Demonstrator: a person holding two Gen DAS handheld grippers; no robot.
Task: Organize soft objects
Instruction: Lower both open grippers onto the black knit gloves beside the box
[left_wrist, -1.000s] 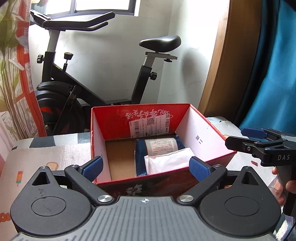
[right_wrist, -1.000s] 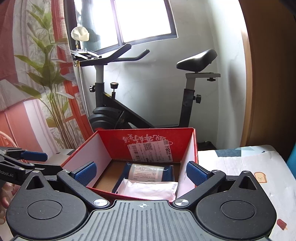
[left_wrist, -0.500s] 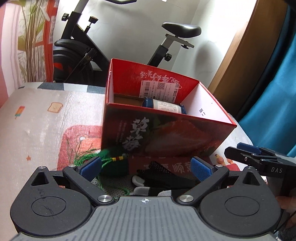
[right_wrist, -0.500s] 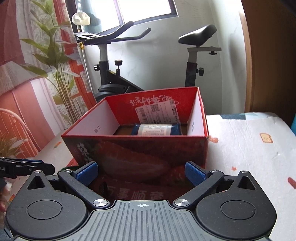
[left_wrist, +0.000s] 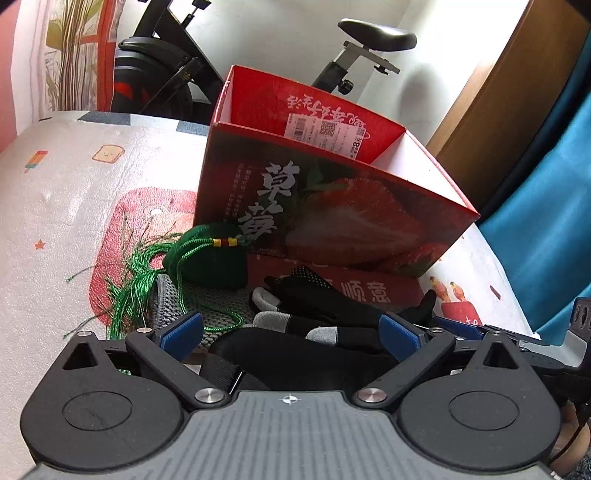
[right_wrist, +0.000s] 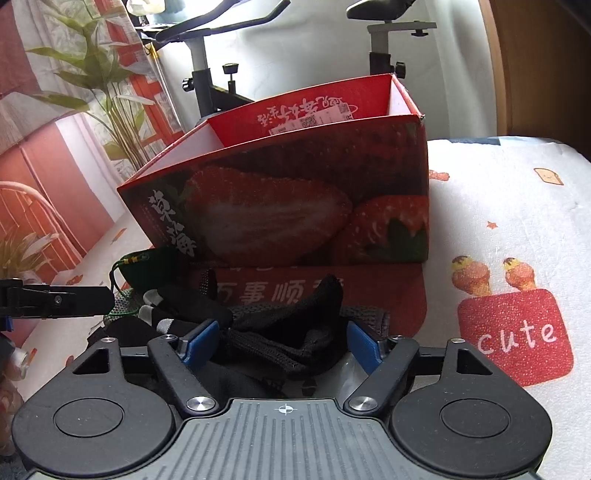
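A pile of soft things lies on the table in front of a red strawberry box (left_wrist: 332, 221) (right_wrist: 295, 206). My left gripper (left_wrist: 291, 332) is open, low over black gloves with grey fingertips (left_wrist: 325, 306), which lie between its blue pads. Left of them sit a green tasselled sachet (left_wrist: 207, 258) and a grey knit cloth (left_wrist: 221, 306). My right gripper (right_wrist: 282, 343) is closing, with a crumpled black mesh cloth (right_wrist: 295, 325) between its pads; I see no firm pinch. The box's contents are hidden behind its front wall.
An exercise bike (left_wrist: 177, 74) (right_wrist: 207, 74) stands behind the table. A blue curtain (left_wrist: 546, 206) and a wooden door (left_wrist: 498, 110) are at the right. The printed tablecloth (right_wrist: 498, 229) spreads to the box's right. The other gripper's tip (right_wrist: 55, 299) reaches in from the left.
Both grippers came down from above the box's opening to the pile in front of it. The right jaws narrowed around the black mesh cloth.
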